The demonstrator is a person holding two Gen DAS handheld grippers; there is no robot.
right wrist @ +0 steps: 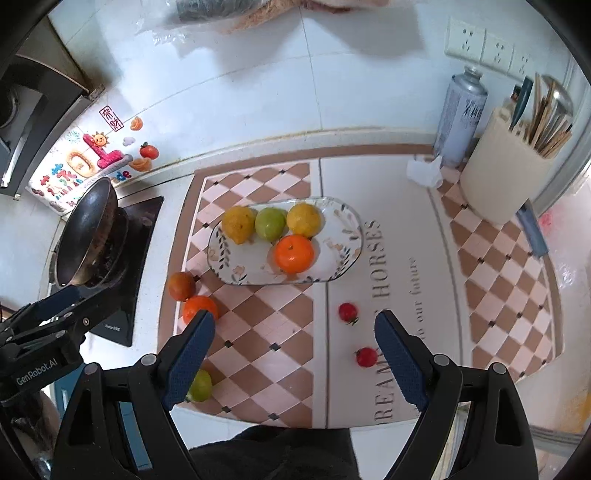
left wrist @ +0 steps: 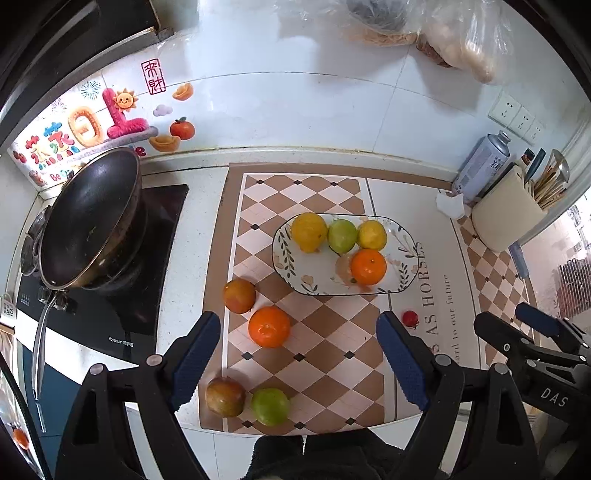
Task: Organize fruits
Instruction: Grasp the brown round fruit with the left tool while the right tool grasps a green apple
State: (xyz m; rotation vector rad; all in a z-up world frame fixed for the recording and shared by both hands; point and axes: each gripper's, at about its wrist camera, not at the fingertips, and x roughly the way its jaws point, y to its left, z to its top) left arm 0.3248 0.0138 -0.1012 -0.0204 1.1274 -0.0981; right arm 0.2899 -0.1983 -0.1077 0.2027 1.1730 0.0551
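A patterned oval plate [left wrist: 291, 258] [right wrist: 343, 236] on the checkered mat holds two yellow fruits, a green one and an orange [left wrist: 368, 266] [right wrist: 294, 253]. Loose on the mat lie an orange [left wrist: 269, 326] [right wrist: 200, 307], a reddish-brown fruit [left wrist: 239, 295] [right wrist: 181, 285], another brownish fruit [left wrist: 225, 397] and a green fruit [left wrist: 270, 406] [right wrist: 200, 385]. Two cherry tomatoes [right wrist: 347, 312] [right wrist: 365, 356] lie at the right; one shows in the left wrist view [left wrist: 410, 318]. My left gripper [left wrist: 299, 358] is open and empty above the loose fruits. My right gripper [right wrist: 295, 358] is open and empty near the tomatoes.
A black wok [left wrist: 88, 221] [right wrist: 88, 232] sits on an induction hob at the left. A spray can [left wrist: 480, 166] [right wrist: 461, 114], a cream utensil holder [left wrist: 506, 214] [right wrist: 506, 173] and a crumpled tissue [right wrist: 424, 171] stand at the back right. Plastic bags [left wrist: 443, 33] hang on the tiled wall.
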